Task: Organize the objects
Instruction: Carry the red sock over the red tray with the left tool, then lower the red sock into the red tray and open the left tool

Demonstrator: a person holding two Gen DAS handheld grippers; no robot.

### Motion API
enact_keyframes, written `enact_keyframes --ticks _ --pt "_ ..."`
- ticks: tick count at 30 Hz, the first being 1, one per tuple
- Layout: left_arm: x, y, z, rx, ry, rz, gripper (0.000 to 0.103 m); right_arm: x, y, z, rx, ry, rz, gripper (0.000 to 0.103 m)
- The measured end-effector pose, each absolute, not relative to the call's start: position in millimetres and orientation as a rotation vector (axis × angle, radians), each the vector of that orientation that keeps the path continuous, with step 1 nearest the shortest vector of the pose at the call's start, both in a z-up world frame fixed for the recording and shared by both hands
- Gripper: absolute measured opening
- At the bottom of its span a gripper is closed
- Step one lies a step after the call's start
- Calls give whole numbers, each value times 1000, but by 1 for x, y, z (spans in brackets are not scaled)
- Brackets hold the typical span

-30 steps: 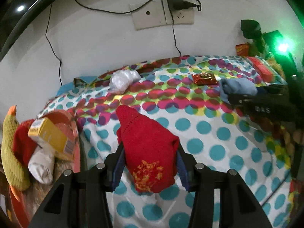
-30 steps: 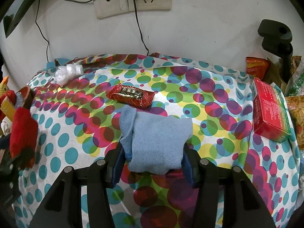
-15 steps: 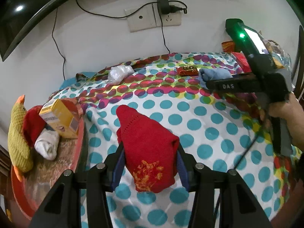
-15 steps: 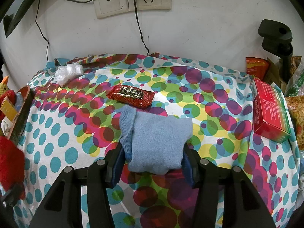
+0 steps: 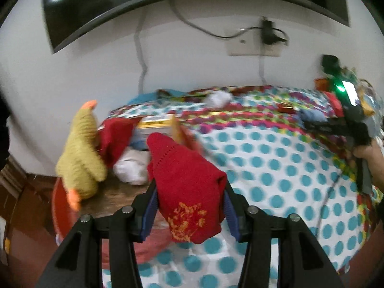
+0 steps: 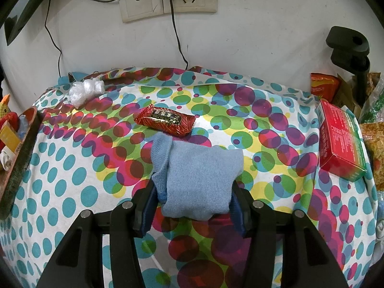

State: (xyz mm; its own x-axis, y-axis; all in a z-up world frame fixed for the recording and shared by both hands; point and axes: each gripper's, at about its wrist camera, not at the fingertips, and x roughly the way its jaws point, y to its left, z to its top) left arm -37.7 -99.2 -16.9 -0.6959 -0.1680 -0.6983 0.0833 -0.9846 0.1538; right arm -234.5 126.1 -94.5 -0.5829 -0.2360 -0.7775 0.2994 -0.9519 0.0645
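My left gripper [image 5: 189,206] is shut on a folded red sock [image 5: 187,182] with a gold print, held in the air at the rim of a red round tray [image 5: 58,206]. The tray holds a yellow knit duck [image 5: 80,156], a red cloth [image 5: 115,136], a white sock [image 5: 132,165] and a yellow box [image 5: 156,124]. My right gripper [image 6: 194,204] is shut on a folded light blue sock [image 6: 199,175] above the dotted tablecloth [image 6: 72,192]. It also shows far right in the left wrist view [image 5: 312,116]. A red snack packet [image 6: 164,119] lies just beyond the blue sock.
A crumpled white plastic bag [image 6: 85,91] lies at the back left of the table. A red and green box [image 6: 340,139] and snack bags [image 6: 322,85] sit at the right edge. A black stand [image 6: 348,48] rises at the back right. Wall sockets with cables [image 6: 168,2] are behind.
My left gripper has swung left with the red sock, from over the tablecloth to the tray's rim. The right gripper with the blue sock has not moved.
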Motion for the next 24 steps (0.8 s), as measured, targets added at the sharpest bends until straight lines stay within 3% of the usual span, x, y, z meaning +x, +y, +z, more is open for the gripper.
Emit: enact_keyframes --ticks 8,24 --pt "-42 -163 -24 1171 -12 -2689 51 -234 125 -94 1240 107 -2557 50" --pt "-70 -214 -63 1271 60 -2627 56 -235 125 -94 1243 111 -2564 50"
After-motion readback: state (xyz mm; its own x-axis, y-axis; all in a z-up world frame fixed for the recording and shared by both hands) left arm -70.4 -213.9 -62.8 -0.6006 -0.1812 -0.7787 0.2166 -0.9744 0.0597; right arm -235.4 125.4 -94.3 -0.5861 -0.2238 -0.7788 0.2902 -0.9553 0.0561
